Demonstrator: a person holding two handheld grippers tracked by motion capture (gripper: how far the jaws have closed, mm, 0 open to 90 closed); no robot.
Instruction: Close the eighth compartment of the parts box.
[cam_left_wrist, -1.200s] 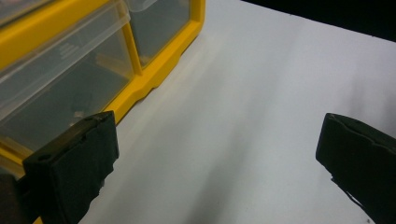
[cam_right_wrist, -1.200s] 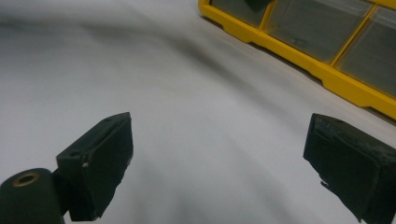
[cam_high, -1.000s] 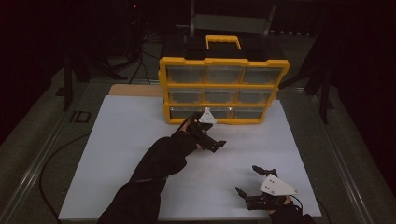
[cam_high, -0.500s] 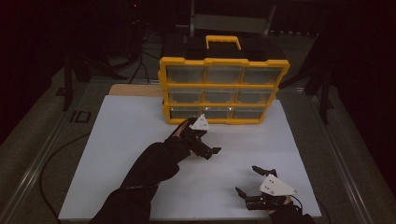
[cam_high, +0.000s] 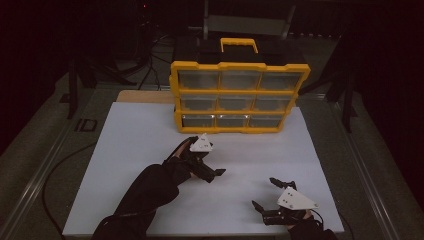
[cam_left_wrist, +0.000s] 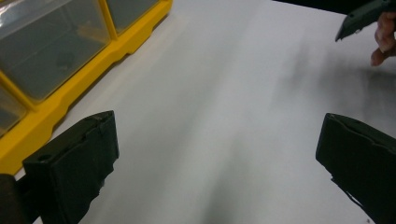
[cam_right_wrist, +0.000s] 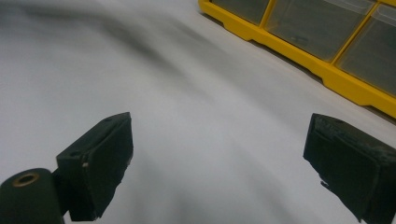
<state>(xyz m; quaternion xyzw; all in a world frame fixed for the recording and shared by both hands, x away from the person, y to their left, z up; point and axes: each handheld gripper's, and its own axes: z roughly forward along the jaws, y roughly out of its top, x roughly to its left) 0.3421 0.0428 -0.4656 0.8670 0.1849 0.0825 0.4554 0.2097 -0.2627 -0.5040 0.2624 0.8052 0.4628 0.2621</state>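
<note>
A yellow organizer (cam_high: 240, 97) with clear drawers and a black top stands at the back of the white table (cam_high: 130, 165). My left gripper (cam_high: 209, 169) hovers in front of its bottom row, jaws wide apart and holding nothing. In the left gripper view the left gripper (cam_left_wrist: 215, 163) looks across bare white surface, with the organizer (cam_left_wrist: 70, 46) at upper left. My right gripper (cam_high: 264, 193) sits near the table's front right edge, open and empty. The right gripper view has the right gripper (cam_right_wrist: 219, 168) spread over the white surface, and the organizer (cam_right_wrist: 327, 37) lies at upper right.
A jaw of the other gripper (cam_left_wrist: 364, 16) and a hand (cam_left_wrist: 383, 37) show at the top right of the left gripper view. A wooden board edge (cam_high: 145, 96) pokes out behind the white sheet. Dark floor, a cable (cam_high: 65, 165) and metal rails surround the table.
My left gripper has drawn back from the organizer's bottom drawers toward the person and slightly left, still open. The right gripper has stayed in place.
</note>
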